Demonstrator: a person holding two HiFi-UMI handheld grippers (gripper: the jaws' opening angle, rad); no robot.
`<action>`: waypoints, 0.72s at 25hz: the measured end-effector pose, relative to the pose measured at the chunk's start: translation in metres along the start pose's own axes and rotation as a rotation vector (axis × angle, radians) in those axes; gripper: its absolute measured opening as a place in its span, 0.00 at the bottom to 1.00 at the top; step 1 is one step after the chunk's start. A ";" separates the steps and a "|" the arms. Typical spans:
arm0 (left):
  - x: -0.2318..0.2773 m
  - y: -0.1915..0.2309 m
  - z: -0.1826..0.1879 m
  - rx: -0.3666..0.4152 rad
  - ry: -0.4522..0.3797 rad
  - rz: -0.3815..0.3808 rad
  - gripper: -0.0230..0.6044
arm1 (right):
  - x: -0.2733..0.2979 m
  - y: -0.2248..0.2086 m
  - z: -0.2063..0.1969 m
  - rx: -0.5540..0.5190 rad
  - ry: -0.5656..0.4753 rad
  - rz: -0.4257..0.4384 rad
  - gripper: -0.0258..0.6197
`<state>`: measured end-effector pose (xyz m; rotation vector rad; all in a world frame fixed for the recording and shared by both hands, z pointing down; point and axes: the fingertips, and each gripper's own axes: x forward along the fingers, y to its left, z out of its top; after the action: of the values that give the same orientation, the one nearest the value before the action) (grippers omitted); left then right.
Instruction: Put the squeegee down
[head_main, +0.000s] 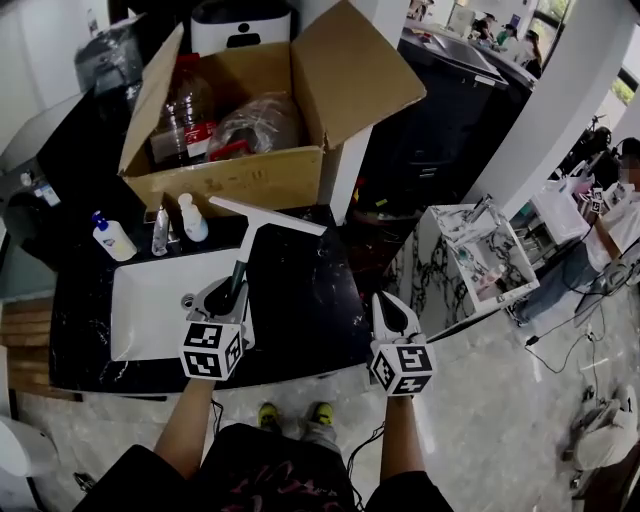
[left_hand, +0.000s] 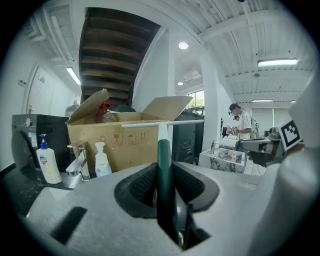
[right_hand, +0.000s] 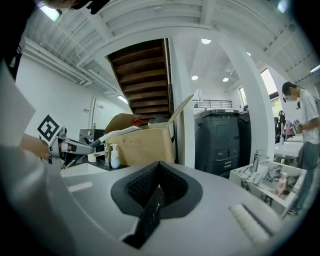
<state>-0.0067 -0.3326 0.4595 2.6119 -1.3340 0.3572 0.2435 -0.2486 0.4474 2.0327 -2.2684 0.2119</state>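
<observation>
As the squeegee (head_main: 265, 218) is yet to be set down, my left fingers (left_hand: 141, 187) clamp its green handle (left_hand: 164, 170) over the counter (head_main: 310, 300). My right fingers (right_hand: 142, 187) are closed, empty, clear of it.

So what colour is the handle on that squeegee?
Dark green on the squeegee handle, white above it; clearest in the left gripper view.

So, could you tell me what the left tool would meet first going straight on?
Probably the cardboard box: the squeegee it holds leads and would touch the box front first.
</observation>
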 end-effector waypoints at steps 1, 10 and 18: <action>0.003 -0.002 0.000 -0.003 0.003 0.014 0.20 | 0.004 -0.004 0.001 0.001 0.000 0.014 0.06; 0.032 -0.023 0.013 -0.008 0.013 0.118 0.20 | 0.033 -0.050 0.008 -0.001 0.008 0.112 0.06; 0.051 -0.022 -0.006 -0.089 0.069 0.212 0.20 | 0.051 -0.067 0.000 0.000 0.028 0.177 0.06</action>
<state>0.0394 -0.3570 0.4791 2.3706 -1.5695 0.4042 0.3046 -0.3059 0.4583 1.8167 -2.4306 0.2508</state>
